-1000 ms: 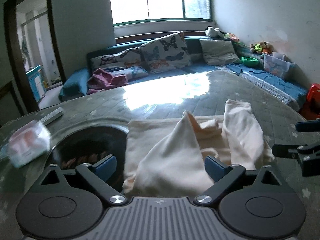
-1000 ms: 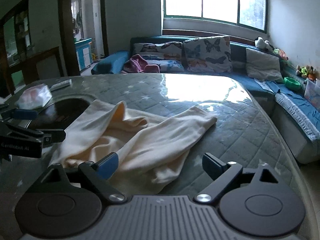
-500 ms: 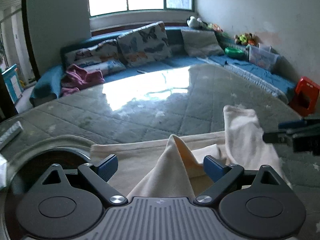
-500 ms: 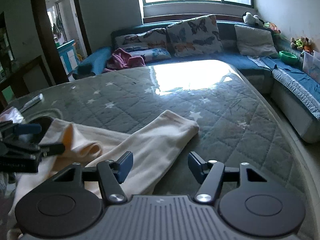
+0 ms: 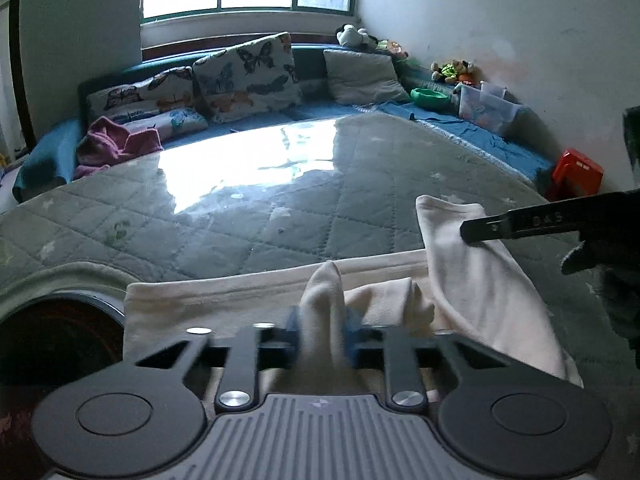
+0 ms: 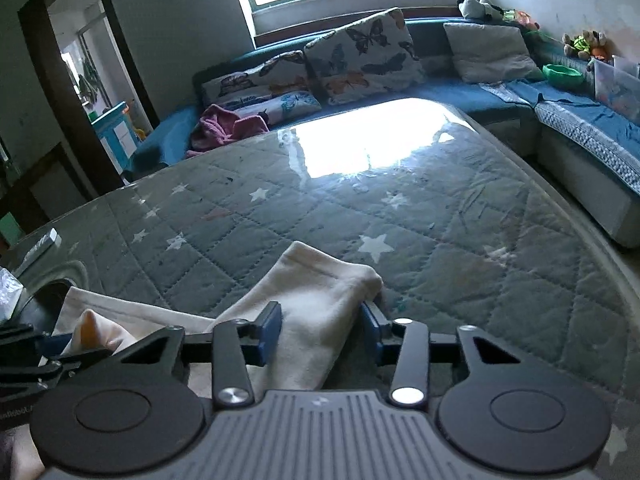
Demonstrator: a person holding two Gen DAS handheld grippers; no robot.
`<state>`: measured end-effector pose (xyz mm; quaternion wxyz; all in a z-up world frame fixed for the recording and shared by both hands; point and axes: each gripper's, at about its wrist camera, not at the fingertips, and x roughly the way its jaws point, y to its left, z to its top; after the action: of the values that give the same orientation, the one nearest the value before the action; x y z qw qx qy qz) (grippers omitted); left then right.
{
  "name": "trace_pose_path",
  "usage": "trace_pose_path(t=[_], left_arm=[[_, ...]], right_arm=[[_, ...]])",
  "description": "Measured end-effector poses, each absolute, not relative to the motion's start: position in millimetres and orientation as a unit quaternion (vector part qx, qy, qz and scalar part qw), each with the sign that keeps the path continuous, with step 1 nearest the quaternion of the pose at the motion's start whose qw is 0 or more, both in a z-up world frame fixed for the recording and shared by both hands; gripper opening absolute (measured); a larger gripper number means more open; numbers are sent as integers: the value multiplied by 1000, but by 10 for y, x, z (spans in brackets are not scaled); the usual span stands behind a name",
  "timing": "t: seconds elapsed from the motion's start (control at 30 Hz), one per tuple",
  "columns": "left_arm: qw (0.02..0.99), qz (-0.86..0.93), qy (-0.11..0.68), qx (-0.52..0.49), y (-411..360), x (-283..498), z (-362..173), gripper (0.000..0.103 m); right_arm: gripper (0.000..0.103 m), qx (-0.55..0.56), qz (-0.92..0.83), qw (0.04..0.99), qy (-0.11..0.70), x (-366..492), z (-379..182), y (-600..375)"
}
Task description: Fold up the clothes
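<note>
Left gripper (image 5: 322, 330) pinching cream garment (image 5: 472, 280) ridge; right gripper (image 6: 322, 330) straddling sleeve.

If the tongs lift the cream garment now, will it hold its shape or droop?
Probably droop: the garment already bunches into a soft peak where the left tongs pinch it. Likely light, since its sleeve lies limp and creased on the table.

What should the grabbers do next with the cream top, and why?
Probably close the right gripper. Its fingers sit either side of the sleeve with gaps, so nothing is held there yet. The left gripper is already shut on a bunched peak of the top, so both ends could then lift to fold.
</note>
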<state>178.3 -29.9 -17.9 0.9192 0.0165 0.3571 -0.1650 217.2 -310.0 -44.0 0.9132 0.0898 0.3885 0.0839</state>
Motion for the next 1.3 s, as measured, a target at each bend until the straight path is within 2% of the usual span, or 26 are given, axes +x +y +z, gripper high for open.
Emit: trace_pose_path(t=[0.1,0.23,0.63,0.9,1.07,1.2,1.3], left_arm=[[921,-171,350,9,-259,1746,-148,10],[932,-149,331,-5,-104,1602,-48,9],[962,-20,266,-62,751,753,382,9],[958,59,263,-101,1293,-20,372,8],[945,89,292,-115,1461,-346,250,9],[925,123,333,-133,1582,-442,83,14],[922,150,332,-131,1648,-518,78,17]], right_arm=[[17,101,96,913,385,2175,-440,-3091],[8,104,98,919,368,2102,-339,-3095],[7,82,78,952,283,1486,292,-3358],[2,100,46,965,237,883,518,-3747],[2,107,18,964,243,635,431,-3945],[6,103,16,956,275,596,293,-3985],[7,95,24,951,292,649,202,-3903]])
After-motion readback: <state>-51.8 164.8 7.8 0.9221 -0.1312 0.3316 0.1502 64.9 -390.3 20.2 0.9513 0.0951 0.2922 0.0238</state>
